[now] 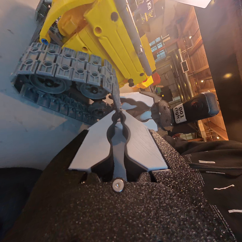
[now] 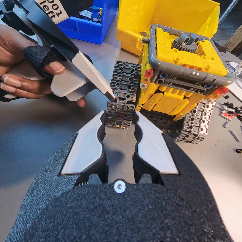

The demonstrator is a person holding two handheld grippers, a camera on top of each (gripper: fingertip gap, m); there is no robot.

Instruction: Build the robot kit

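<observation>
Right wrist view: two tracks (image 2: 122,94), two bins (image 2: 131,26).

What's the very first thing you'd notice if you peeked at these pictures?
A bright yellow toy vehicle built from plastic bricks stands on a grey table, rolling on grey linked tracks. The left gripper pinches the top of one track with its tips shut, while the right gripper sits open around that track's end. Behind are a yellow bin and a blue bin.
</observation>
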